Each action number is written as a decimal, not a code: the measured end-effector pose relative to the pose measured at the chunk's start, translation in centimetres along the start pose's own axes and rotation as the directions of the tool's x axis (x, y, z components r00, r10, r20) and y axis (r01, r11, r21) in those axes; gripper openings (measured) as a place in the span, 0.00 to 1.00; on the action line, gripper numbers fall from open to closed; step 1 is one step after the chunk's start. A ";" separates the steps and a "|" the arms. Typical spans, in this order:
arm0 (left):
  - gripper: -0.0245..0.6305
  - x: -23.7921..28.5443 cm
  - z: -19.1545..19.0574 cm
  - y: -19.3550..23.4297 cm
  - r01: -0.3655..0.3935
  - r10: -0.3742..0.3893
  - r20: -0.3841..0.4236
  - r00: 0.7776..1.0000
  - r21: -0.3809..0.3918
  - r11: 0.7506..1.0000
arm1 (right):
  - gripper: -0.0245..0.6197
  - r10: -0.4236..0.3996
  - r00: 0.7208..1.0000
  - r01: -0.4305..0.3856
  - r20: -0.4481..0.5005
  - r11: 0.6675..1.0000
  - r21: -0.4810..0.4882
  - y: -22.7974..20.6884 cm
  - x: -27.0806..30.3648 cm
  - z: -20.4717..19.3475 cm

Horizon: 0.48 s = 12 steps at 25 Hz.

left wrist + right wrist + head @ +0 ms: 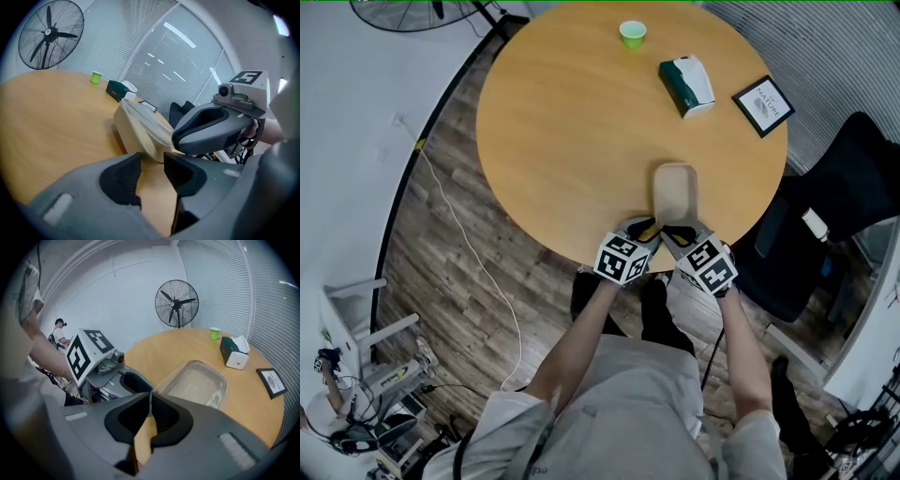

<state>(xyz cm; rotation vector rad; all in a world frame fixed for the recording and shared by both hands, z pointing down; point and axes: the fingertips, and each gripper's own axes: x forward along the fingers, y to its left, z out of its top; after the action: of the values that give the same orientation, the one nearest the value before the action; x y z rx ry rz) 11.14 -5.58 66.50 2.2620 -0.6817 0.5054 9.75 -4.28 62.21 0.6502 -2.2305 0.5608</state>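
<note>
A clear plastic container [675, 190] with a beige tint lies near the front edge of the round wooden table [562, 131]. My right gripper [680, 232] is shut on the thin near rim of the container [197, 383], which runs up between its jaws [150, 397]. My left gripper [642, 230] is right beside it, at the container's near left corner. Its jaws [152, 159] stand a little apart, with only the tabletop between them, and the container [140, 124] begins just past their tips. The right gripper's body [211, 126] fills the right of the left gripper view.
A green cup [632, 34], a tissue box [686, 84] and a framed card [763, 105] sit at the table's far side. A black chair [834, 216] stands to the right. A floor fan [176, 302] is beyond the table, and a white cable [459, 234] trails on the wooden floor.
</note>
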 end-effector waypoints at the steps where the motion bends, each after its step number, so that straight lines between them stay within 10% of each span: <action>1: 0.28 0.0 -0.2 0.1 -0.005 0.005 -0.005 1.000 -0.010 1.000 | 0.06 -0.001 1.000 0.001 -0.007 1.000 -0.008 0.2 0.0 0.0; 12: 0.28 0.3 -0.6 1.1 -0.028 0.025 -0.061 0.998 -0.046 0.999 | 0.06 -0.072 0.995 0.065 -0.073 0.993 -0.097 0.3 -1.1 1.0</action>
<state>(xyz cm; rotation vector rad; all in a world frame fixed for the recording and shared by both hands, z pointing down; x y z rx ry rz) 10.63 -5.98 67.66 2.1873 -0.6869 0.5629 9.70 -4.32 60.72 0.6439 -2.1408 0.4353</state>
